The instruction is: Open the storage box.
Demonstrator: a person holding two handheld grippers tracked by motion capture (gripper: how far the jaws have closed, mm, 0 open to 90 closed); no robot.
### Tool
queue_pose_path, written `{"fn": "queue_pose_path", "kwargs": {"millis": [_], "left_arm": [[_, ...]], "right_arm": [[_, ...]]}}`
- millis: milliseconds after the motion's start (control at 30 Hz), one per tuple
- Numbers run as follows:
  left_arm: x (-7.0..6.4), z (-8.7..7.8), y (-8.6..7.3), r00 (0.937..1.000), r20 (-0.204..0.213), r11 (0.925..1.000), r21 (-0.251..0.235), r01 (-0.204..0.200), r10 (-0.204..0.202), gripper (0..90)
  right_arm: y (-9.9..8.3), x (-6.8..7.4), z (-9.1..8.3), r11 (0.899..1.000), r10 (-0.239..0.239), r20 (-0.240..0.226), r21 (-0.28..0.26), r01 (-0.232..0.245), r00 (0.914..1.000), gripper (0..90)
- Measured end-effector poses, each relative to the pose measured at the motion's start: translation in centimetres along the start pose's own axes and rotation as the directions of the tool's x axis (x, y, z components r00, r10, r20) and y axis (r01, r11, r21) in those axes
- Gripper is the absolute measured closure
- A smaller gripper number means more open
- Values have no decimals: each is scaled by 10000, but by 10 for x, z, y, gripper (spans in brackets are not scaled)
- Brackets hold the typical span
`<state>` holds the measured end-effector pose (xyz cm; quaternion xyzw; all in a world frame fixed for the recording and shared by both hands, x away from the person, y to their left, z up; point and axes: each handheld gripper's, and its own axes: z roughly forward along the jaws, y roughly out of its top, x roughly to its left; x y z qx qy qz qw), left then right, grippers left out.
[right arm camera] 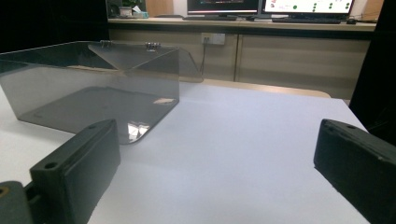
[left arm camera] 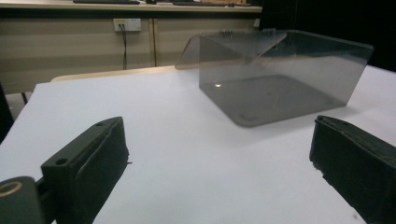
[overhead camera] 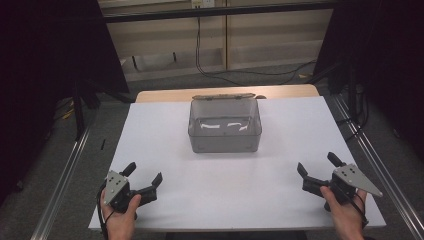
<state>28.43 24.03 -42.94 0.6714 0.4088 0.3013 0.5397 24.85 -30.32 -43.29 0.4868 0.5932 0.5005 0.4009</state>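
A white counter point(overhead camera: 280, 165) is seen spread across most of the high view, bare apart from one thing. Toward its far middle a smoky, see-through box point(overhead camera: 225, 126) is set, upright, with its hinged lid point(overhead camera: 223, 96) thrown back behind the far wall so that the top stands open; nothing can be made out inside it. The same box point(left arm camera: 280, 77) is seen ahead and to the right in the left gripper view, and ahead to the left point(right arm camera: 93, 88) in the right gripper view. The left gripper point(overhead camera: 144, 172) is held at the near left corner of the counter, its jaws spread wide and empty; the right gripper point(overhead camera: 317, 166) is held at the near right, likewise spread wide with nothing between its jaws. Both are kept well apart from the box and point inward toward it. The work is judged to be at its opening step, before any approach has been made. For the next move, a reach forward and inward toward the box is called for, probably to the lid or a side wall, with care taken over the thin, smooth plastic, which may slip or slide on the counter.
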Motion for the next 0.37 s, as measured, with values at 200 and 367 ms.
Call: {"fn": "queue_pose_path", "kwargs": {"millis": [200,367], "left_arm": [[6,-5,-8,9978,-277,9981,-133,598,-602,56],[6,-4,-9,9978,-375,9984,53,555,-552,50]], "right_arm": [[-8,-3,-7,9998,42,12,208,-42,10000,3],[-8,-4,-6,9998,-58,-11,175,58,10000,4]]}}
